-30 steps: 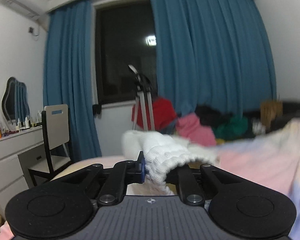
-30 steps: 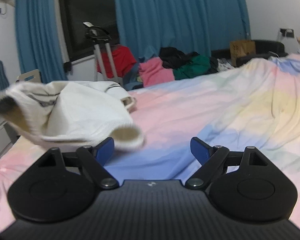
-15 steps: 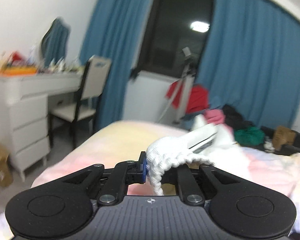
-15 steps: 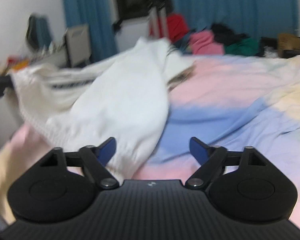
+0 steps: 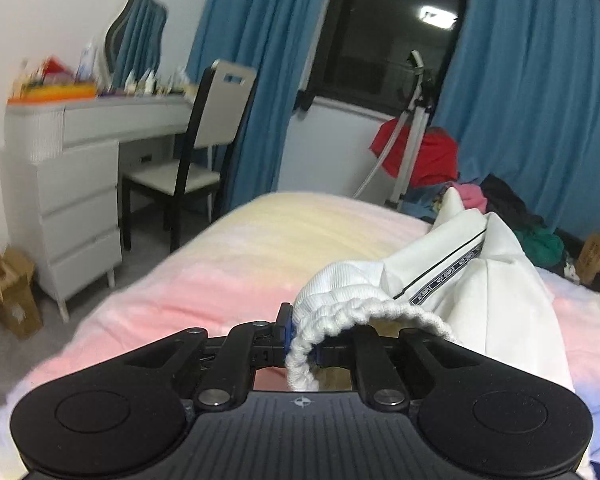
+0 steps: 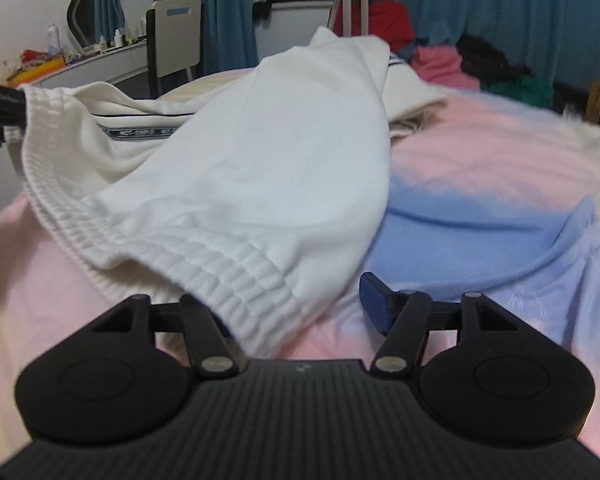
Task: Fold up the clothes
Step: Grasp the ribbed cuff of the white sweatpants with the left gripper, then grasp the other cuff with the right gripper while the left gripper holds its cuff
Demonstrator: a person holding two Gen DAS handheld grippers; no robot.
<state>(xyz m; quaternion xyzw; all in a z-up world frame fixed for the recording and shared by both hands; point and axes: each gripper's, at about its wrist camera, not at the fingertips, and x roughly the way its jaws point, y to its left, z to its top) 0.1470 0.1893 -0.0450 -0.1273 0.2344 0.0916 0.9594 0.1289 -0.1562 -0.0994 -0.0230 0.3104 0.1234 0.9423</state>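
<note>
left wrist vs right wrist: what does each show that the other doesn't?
Left wrist only: the left gripper shut on the waistband, and white drawers under the desk.
Right wrist only: the right gripper open, waistband draped over its left finger, and the sheet's blue patch.
Both: white pants, bed, chair, blue curtains.

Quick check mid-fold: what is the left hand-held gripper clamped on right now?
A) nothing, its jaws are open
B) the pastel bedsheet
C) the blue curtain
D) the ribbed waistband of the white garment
D: in the left wrist view the left hand-held gripper is shut on the ribbed waistband of the white garment.
</note>
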